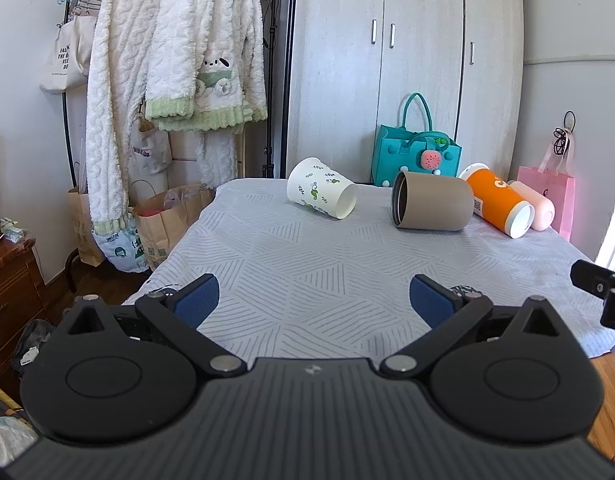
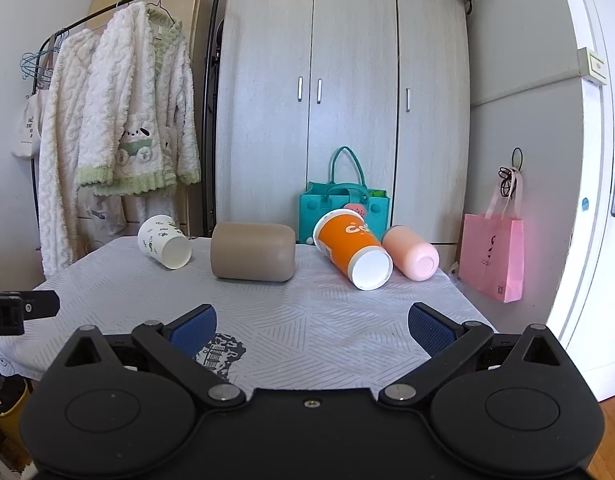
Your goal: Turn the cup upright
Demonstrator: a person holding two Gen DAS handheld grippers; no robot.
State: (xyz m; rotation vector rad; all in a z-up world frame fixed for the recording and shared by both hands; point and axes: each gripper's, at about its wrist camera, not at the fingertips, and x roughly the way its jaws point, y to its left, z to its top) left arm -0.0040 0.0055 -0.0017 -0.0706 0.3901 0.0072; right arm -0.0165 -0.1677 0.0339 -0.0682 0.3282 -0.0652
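Four cups lie on their sides along the far part of the worktop (image 1: 267, 272), which is covered in a pale grey line-patterned cloth: a white paper cup with green leaf print (image 1: 321, 193), a beige tumbler (image 1: 431, 201) with a dark metal-looking interior, an orange paper cup (image 1: 497, 204) and, touching it on its far right, a pink cup (image 1: 535, 210). None is upright yet, so the task looks to be at its start. The left gripper (image 1: 315, 300) hovers above the near part of the worktop with its blue-padded fingers (image 1: 197, 300) spread wide and nothing between them; the right gripper (image 2: 311, 326) is likewise spread and empty, well short of the cups. The task does not say which cup is meant. The leaf-print cup sits nearest the left gripper's line, its base end facing the cameras and tilted a little. Being thin paper, it is probably very light and easily crushed, and likely to roll or skid if nudged, so a gentle pinch across the mid-body, or just behind the stiffer rolled rim, would suit it. The beige tumbler appears rigid and heavier, with a smooth wall that may slip; a firm hold across its barrel seems safer there.
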